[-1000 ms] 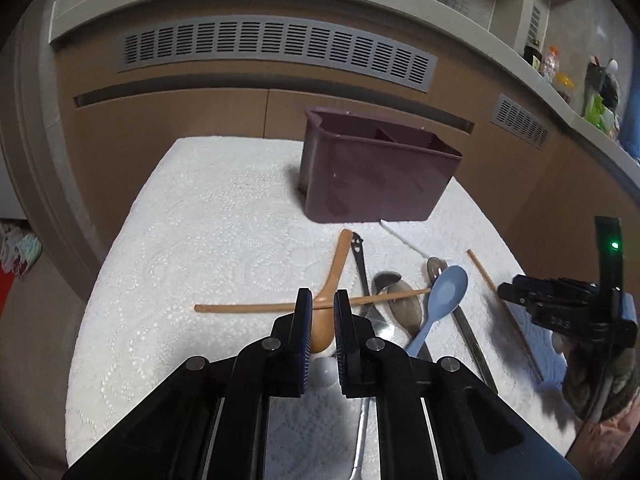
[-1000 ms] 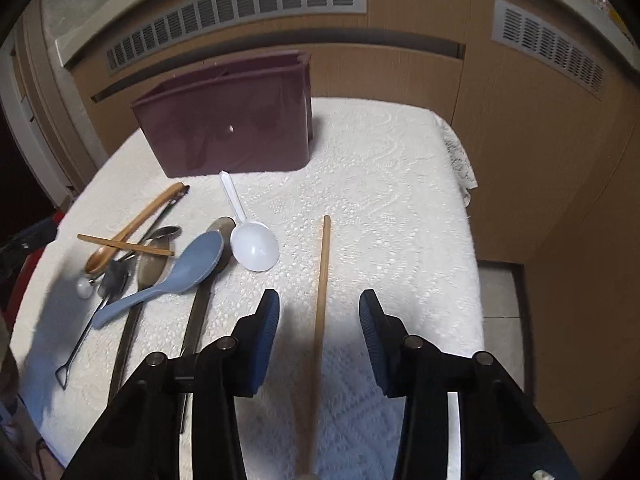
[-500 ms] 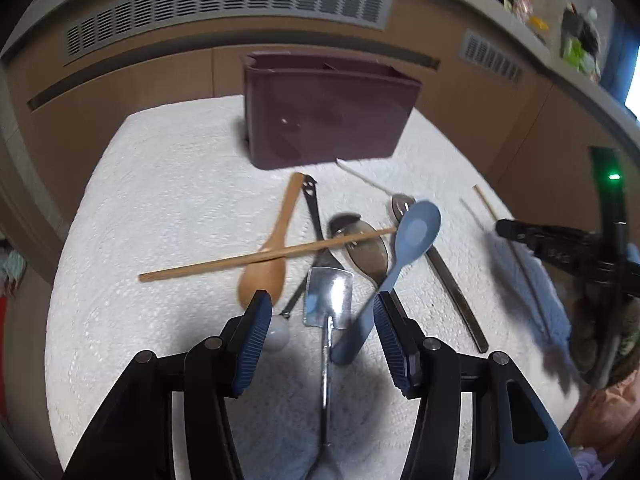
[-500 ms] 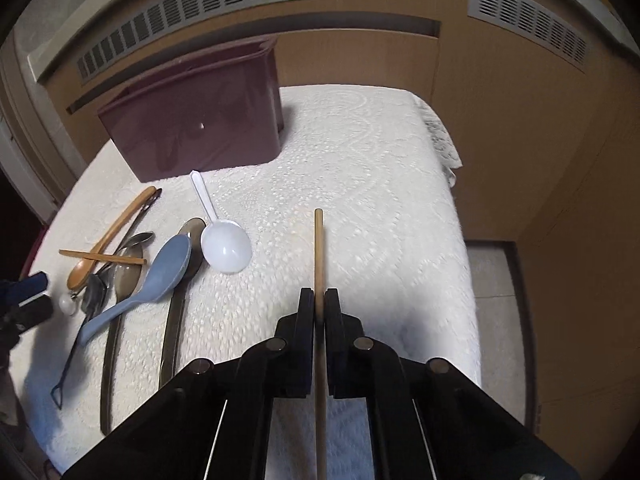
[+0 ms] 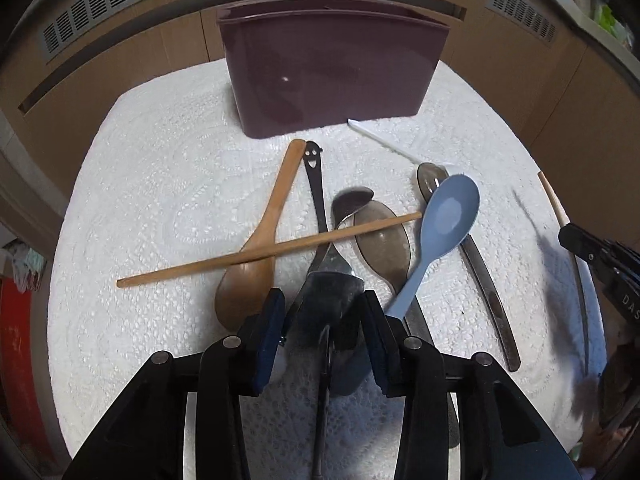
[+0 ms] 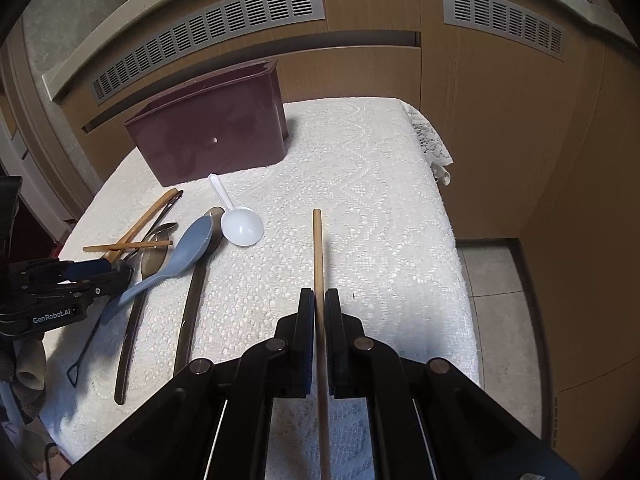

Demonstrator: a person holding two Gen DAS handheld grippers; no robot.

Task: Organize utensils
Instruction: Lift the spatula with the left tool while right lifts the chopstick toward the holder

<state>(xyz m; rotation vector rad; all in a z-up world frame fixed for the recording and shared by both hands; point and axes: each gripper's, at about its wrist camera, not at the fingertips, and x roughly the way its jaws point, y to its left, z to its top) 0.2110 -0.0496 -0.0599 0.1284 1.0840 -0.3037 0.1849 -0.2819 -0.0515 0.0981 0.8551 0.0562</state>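
Note:
Utensils lie in a heap on the white lace cloth (image 5: 168,184) before a maroon holder (image 5: 332,76). My left gripper (image 5: 322,320) points down over the heap with its jaws closing. The flat head of a small metal shovel spoon (image 5: 328,292) lies between them, and a gap still shows at the left pad. A wooden chopstick (image 5: 272,252) lies across a wooden spoon (image 5: 276,208) and a metal spoon (image 5: 384,236), beside a blue spoon (image 5: 448,216). My right gripper (image 6: 319,312) is shut on a second chopstick (image 6: 318,248), which points towards the far edge.
A white plastic scoop (image 6: 242,226) lies near the holder (image 6: 208,140). Two long dark metal handles (image 6: 192,300) run towards the near edge. The cloth's right edge (image 6: 452,240) drops to a tiled floor. Wooden cabinet fronts with grey vents (image 6: 208,36) stand behind.
My left gripper went from shut to open, came forward and down over the heap, and narrowed around the shovel spoon's head. My right gripper shut on the chopstick that lay between its fingers.

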